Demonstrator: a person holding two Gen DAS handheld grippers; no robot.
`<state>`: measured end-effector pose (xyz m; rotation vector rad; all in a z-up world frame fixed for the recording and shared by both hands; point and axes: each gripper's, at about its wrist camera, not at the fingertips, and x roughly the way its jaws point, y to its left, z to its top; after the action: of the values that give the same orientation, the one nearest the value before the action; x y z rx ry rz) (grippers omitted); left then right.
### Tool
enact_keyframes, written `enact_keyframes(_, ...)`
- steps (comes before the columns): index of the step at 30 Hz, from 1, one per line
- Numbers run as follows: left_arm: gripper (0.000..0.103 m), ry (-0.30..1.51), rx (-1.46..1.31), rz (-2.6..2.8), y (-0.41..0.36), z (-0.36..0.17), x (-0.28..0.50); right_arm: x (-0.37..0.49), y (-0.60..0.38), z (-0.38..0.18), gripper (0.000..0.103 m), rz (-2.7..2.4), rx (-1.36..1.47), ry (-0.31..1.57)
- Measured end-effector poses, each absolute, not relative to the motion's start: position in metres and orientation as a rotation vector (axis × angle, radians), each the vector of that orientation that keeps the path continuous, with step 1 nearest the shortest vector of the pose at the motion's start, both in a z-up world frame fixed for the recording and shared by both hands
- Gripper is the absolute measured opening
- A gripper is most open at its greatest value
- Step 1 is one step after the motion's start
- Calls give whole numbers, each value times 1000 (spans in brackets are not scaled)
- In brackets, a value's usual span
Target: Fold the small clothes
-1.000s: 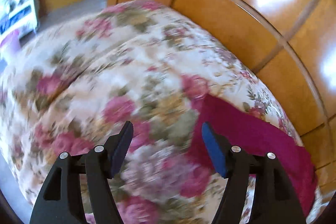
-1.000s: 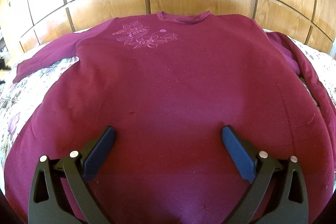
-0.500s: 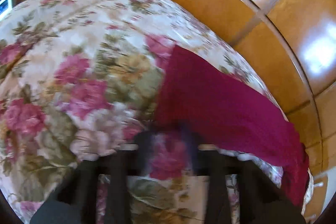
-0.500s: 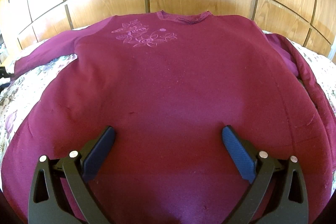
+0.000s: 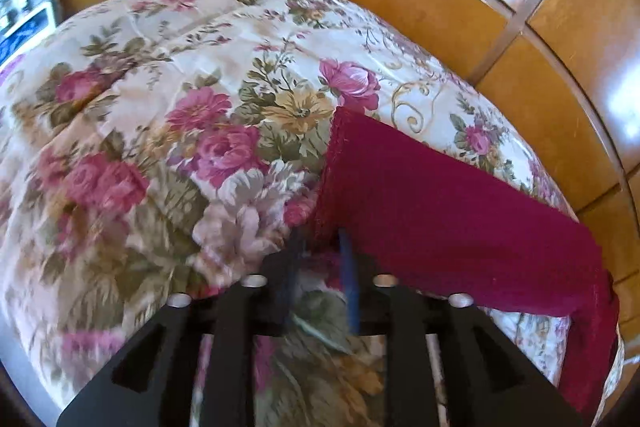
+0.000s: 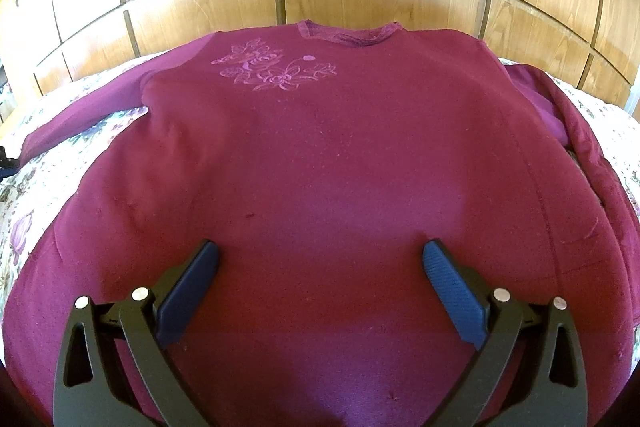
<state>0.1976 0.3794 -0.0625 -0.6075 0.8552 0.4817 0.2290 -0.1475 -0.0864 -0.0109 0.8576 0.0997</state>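
A dark red sweater lies flat, front up, on a floral bedspread, its pink flower embroidery near the collar. My right gripper hovers open over the sweater's lower body, with nothing between its blue pads. In the left wrist view, one sleeve stretches out across the bedspread. My left gripper sits at the near corner of the sleeve's cuff. Its blurred jaws are opening, with a narrow gap and the cuff corner between them. The other sleeve lies bunched along the sweater's right side.
A glossy wooden headboard runs close behind the sweater's collar. The bedspread spreads wide to the left of the sleeve. A doorway and a shelf show far left beyond the bed.
My left gripper has come forward to the sleeve's cuff corner. Its jaws went from wide apart to a narrow gap. The right gripper and the sweater's body have not moved.
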Motion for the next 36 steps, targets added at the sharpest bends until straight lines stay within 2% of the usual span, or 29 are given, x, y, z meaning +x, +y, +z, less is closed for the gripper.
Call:
enact_keyframes(1, 55, 837, -628, 473, 374, -57, 190, 229, -148, -86, 101, 100, -11, 857)
enact_keyframes(2, 55, 796, -648, 443, 363, -49, 180, 229, -148, -86, 101, 100, -11, 857)
enact_keyframes(6, 56, 778, -599, 194, 296, -33, 160, 230, -147, -85, 101, 95, -14, 868)
enact_keyframes(13, 56, 936, -532, -349, 153, -53, 128, 208, -171, -64, 101, 34, -33, 907)
enact_keyframes(19, 56, 1004, -529, -506, 95, -71, 114, 146, -238, -44, 101, -136, -25, 875)
enact_keyframes(24, 56, 1019, -520, -534, 83, -75, 118, 108, -285, -56, 101, -184, 102, 977)
enact_keyframes(26, 38, 1034, -482, -533, 76, -76, 119, 97, -290, -65, 83, -121, 183, 1016)
enact_keyframes(28, 9, 1045, -408, -511, 68, -76, 122, 92, -278, -68, 52, -62, 174, 1028)
enact_keyframes(30, 8, 1038, -392, -504, 69, -75, 121, 90, -265, -65, 28, -10, 132, 1028)
enact_keyframes(31, 7, 1029, -385, -505, 69, -73, 119, 91, -259, -61, 22, 5, 106, 1031)
enact_keyframes(33, 7, 1006, -343, -513, 74, -65, 107, 88, -255, -50, 15, 30, 86, 1021)
enact_keyframes(36, 6, 1003, -306, -511, 79, -55, 90, 76, -261, -27, 13, 81, 77, 992)
